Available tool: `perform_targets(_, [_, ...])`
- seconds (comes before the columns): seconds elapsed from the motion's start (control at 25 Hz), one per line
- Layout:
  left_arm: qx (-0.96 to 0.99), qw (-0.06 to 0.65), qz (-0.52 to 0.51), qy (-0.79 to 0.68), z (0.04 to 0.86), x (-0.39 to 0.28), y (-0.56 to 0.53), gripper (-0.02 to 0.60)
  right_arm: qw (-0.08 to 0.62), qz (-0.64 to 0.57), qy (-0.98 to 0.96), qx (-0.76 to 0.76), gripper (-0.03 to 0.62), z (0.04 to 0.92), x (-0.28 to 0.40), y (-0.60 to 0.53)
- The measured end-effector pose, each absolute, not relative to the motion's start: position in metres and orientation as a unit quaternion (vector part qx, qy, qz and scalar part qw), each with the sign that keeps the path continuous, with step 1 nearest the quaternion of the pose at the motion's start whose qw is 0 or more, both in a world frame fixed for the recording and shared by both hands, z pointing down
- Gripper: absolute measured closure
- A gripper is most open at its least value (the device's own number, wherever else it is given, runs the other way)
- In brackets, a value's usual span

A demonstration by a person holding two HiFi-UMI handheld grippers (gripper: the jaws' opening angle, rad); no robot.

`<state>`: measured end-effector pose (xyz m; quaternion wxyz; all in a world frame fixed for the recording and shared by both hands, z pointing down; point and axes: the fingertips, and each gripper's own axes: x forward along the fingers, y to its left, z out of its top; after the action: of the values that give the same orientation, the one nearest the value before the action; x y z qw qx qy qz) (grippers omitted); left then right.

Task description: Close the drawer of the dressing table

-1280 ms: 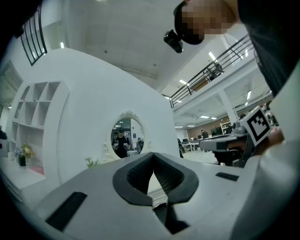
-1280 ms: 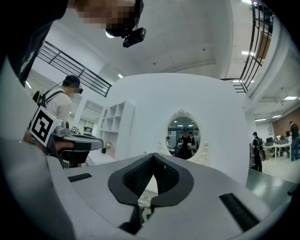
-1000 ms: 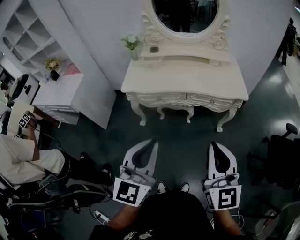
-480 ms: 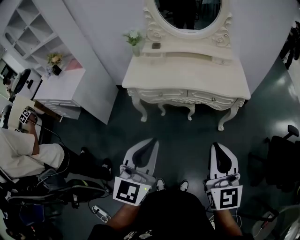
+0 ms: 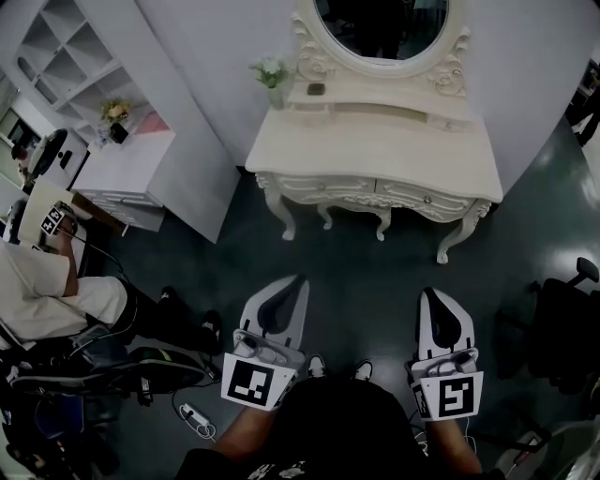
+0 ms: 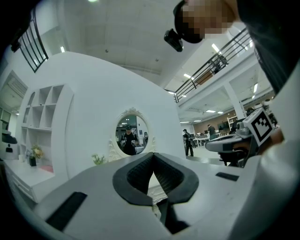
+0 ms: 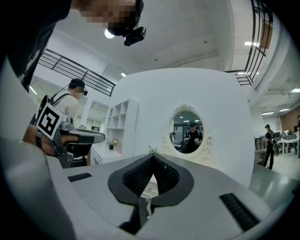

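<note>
The cream dressing table (image 5: 375,141) stands against the wall ahead, under an oval mirror (image 5: 380,23). Two carved drawer fronts, the left drawer (image 5: 323,186) and the right drawer (image 5: 424,199), run along its front edge; from here I cannot tell how far either stands out. My left gripper (image 5: 298,281) and right gripper (image 5: 431,292) are held side by side over the dark floor, well short of the table, both shut with nothing between the jaws. In the left gripper view the left gripper (image 6: 153,154) points at the mirror (image 6: 131,136). The right gripper (image 7: 152,156) points the same way.
A small vase of flowers (image 5: 272,80) sits on the table's back left corner. A white shelf unit (image 5: 66,56) and a low white side table (image 5: 117,173) stand at the left. A seated person (image 5: 47,291) is near them. A black office chair (image 5: 562,328) is at the right, a power strip (image 5: 195,417) on the floor.
The head view has shifted slightly, so the dressing table sits a little lower and further right in the picture. Both grippers keep their places and stay shut.
</note>
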<state>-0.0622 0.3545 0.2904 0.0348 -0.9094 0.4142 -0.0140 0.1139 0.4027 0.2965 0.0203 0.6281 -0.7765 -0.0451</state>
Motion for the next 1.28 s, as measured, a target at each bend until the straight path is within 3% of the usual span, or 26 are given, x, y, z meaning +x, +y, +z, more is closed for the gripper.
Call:
perform_targets(0.64, [-0.889, 0.033, -0.022, 0.456, 0.304, -0.051, 0.357, 0.577, 0.008, -0.034, -0.801, 0.598, 0.597, 0.311, 0.138, 0.384])
perform_targets(1.28, [-0.886, 0.042, -0.012, 0.462, 0.304, -0.073, 0.293, 0.577, 0.011, -0.051, -0.813, 0.580, 0.595, 0.307, 0.110, 0.313])
